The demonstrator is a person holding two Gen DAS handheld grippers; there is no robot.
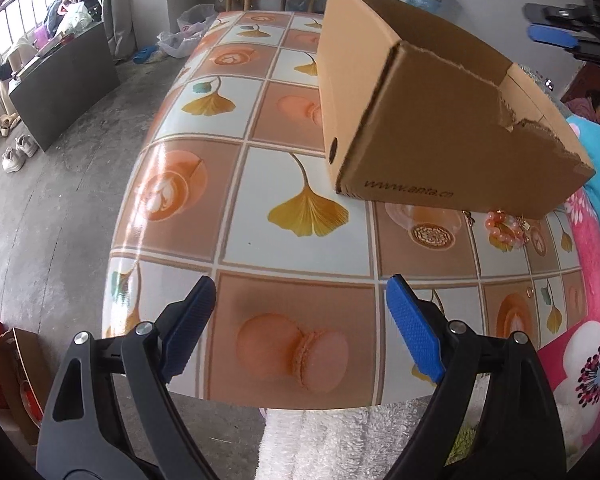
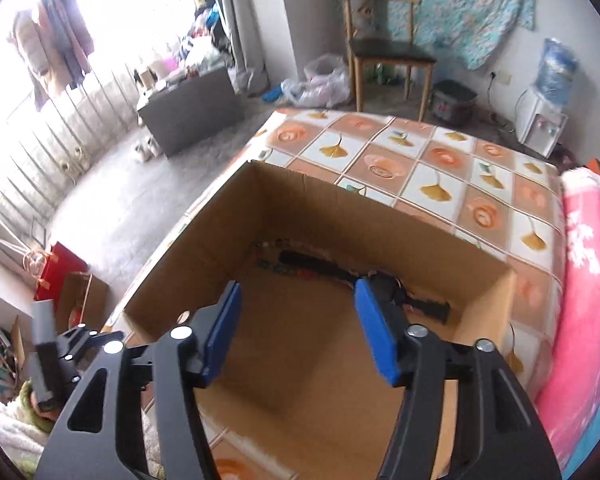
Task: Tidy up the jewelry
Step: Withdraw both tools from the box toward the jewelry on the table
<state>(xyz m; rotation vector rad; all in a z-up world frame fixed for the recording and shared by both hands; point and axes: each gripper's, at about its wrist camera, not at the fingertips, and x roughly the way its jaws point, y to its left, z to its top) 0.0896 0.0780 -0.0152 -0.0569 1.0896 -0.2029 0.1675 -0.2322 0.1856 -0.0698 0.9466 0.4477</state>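
The left claw (image 1: 300, 320) is held wide above the near edge of the tabletop (image 1: 260, 208), with nothing between its blue pads (image 1: 414, 328); a printed macaron on the patterned cloth is seen beneath the gap. A brown cardboard box (image 1: 440, 132) is set on the tabletop ahead and to the right, its top open and one upper edge torn. Just beside the box's near right corner, a pink beaded bracelet (image 1: 504, 230) is laid on the tabletop, and a small gold-coloured piece (image 1: 469, 216) is seen near it, too small to be identified.

In the right wrist view, the right claw (image 2: 296, 328) is held wide over the open cardboard box (image 2: 380, 216), nothing being gripped between its pads (image 2: 374, 336). Along the far inner wall of the box, dark and beaded jewelry pieces (image 2: 300, 262) are gathered on the floor of the box, blurred in detail. A wooden chair (image 2: 384, 52) is placed beyond the tabletop.
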